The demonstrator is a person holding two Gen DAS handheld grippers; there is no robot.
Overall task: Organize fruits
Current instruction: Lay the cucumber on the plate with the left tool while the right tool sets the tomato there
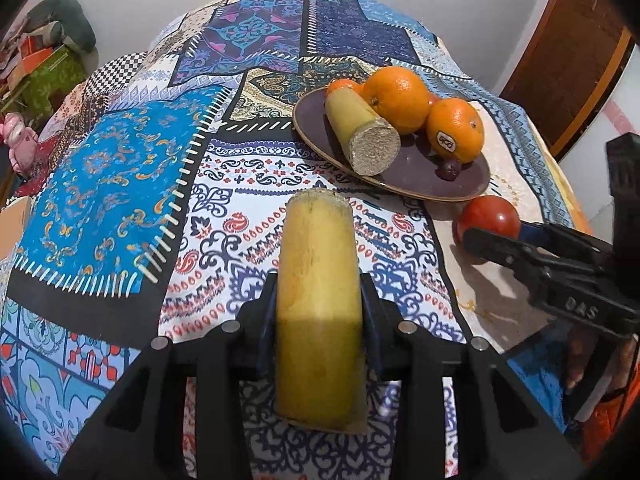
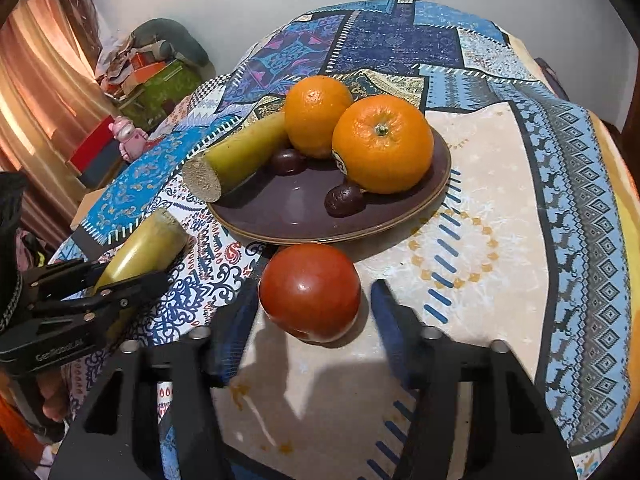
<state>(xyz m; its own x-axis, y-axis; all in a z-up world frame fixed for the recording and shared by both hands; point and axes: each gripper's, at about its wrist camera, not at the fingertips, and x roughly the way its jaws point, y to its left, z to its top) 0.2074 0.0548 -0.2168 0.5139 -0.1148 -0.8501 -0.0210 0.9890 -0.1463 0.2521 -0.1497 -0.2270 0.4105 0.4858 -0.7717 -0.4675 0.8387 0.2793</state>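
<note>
Yellow cane piece (image 1: 320,312) sits tight in the left jaws (image 1: 320,300), held w/ its cut end pointing at the plate (image 1: 472,184). The red apple (image 2: 310,292) sits on the table between the right jaws (image 2: 310,304), just ahead of them & near the plate rim. Those jaws are close on both sides but I see a gap on the right, so not squeezing yet. Step now: grab apple. Next, I think: shut on it, lift, set both by the oranges (image 2: 382,144), w/o bumping them.
</note>
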